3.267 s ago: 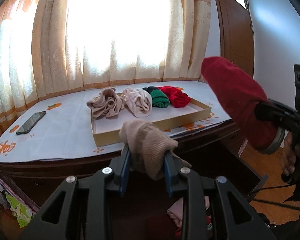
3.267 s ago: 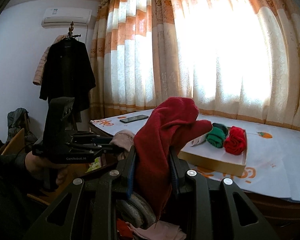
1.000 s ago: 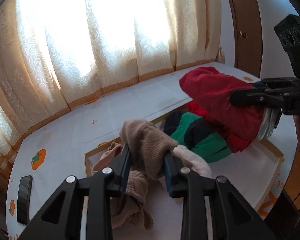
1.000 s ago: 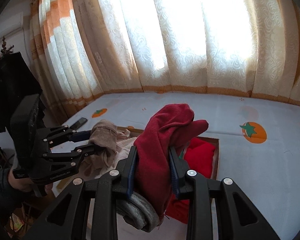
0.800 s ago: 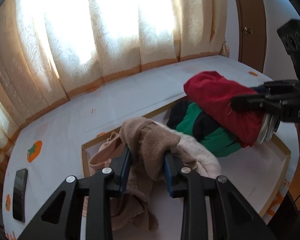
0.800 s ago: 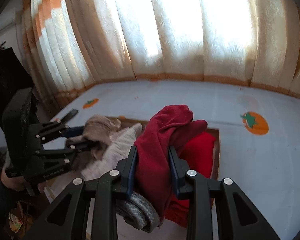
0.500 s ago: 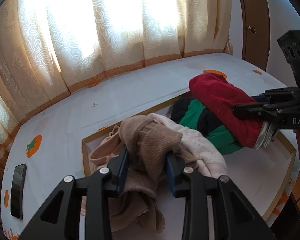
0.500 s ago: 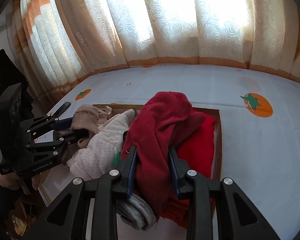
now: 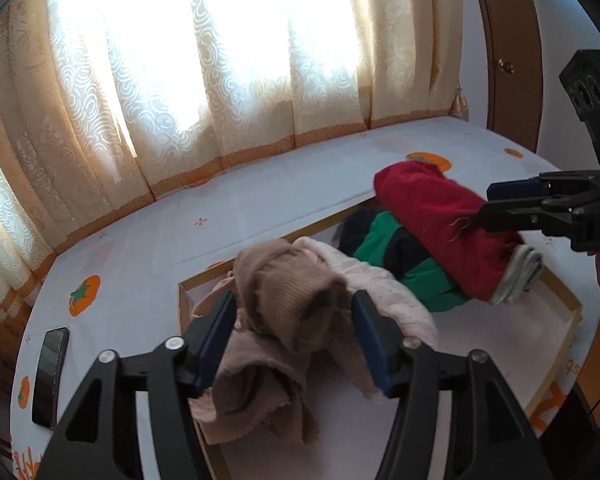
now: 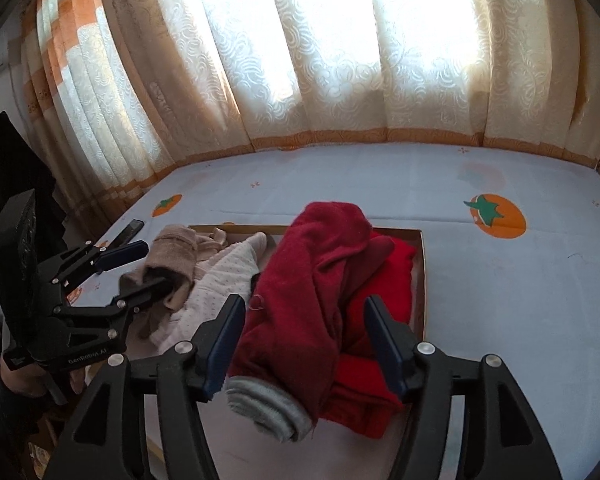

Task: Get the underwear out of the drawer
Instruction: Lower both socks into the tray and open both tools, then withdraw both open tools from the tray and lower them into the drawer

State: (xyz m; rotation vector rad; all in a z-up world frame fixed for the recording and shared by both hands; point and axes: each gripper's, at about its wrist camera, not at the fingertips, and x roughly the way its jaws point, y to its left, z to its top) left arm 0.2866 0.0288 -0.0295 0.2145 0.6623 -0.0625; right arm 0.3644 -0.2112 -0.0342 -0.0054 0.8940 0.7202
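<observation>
My left gripper (image 9: 294,332) is open over the left part of a shallow cardboard tray (image 9: 556,284). A tan knit garment (image 9: 288,300) lies between its fingers, resting on the beige pile in the tray. My right gripper (image 10: 304,338) is open over the right part of the tray (image 10: 420,276). A dark red garment with a grey waistband (image 10: 312,280) lies between its fingers on top of a bright red piece (image 10: 384,304). The red garment (image 9: 440,216) and the right gripper (image 9: 496,200) also show in the left wrist view. The drawer is out of view.
The tray also holds a pale pink dotted garment (image 10: 224,276) and a green and black piece (image 9: 404,252). It sits on a white cloth with orange fruit prints (image 10: 496,216). A phone (image 9: 50,376) lies left of the tray. Curtains (image 10: 340,60) hang behind.
Both grippers came down to the tray and opened. The tan garment and the dark red garment now rest on the piles, released from the fingers.
</observation>
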